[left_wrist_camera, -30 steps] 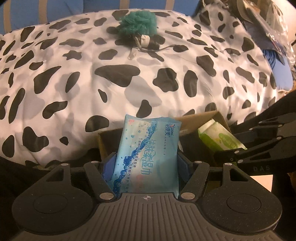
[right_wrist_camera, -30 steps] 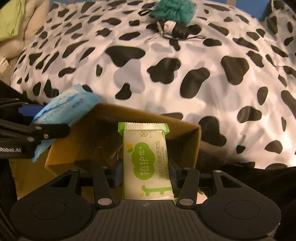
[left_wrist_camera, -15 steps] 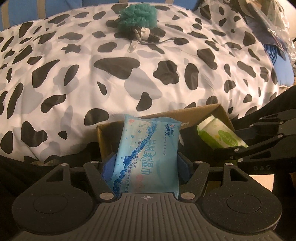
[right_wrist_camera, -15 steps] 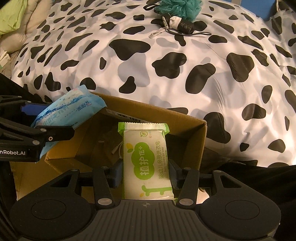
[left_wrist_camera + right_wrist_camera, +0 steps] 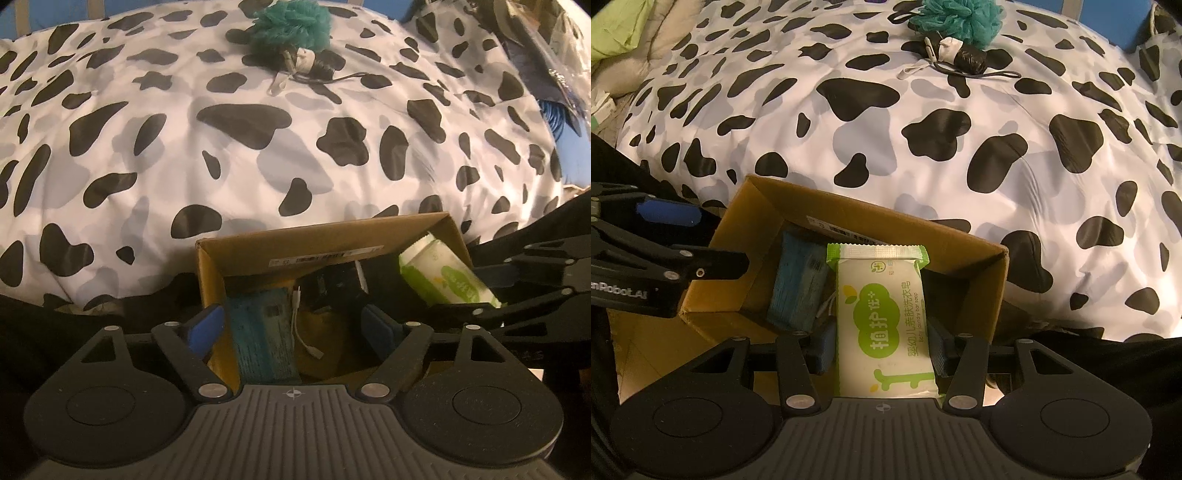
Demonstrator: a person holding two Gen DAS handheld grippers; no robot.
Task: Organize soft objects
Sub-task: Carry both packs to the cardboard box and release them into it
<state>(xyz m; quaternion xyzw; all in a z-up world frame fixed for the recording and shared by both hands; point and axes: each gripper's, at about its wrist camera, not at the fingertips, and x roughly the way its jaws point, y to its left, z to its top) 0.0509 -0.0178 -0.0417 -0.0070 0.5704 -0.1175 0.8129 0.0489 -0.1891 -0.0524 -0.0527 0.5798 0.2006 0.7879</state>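
Observation:
A brown cardboard box (image 5: pixel 321 236) stands against the cow-print duvet; it also shows in the right wrist view (image 5: pixel 960 254). The blue wet-wipes pack (image 5: pixel 264 339) lies inside the box, also visible from the right (image 5: pixel 798 288). My left gripper (image 5: pixel 293 326) is open and empty above the box's left side. My right gripper (image 5: pixel 882 343) is shut on the green-and-white soap pack (image 5: pixel 884 321) and holds it over the box; the pack also shows in the left wrist view (image 5: pixel 443 275).
A teal bath pouf (image 5: pixel 291 22) with a small black-and-white bundle and cord (image 5: pixel 964 55) lies far back on the duvet (image 5: pixel 184 147). A white cable (image 5: pixel 304 328) lies in the box. Green and beige cloth (image 5: pixel 617 33) is at far left.
My left gripper opened and let go of the blue wipes pack, which dropped into the box. Both grippers moved forward over the box. The right still holds the soap pack.

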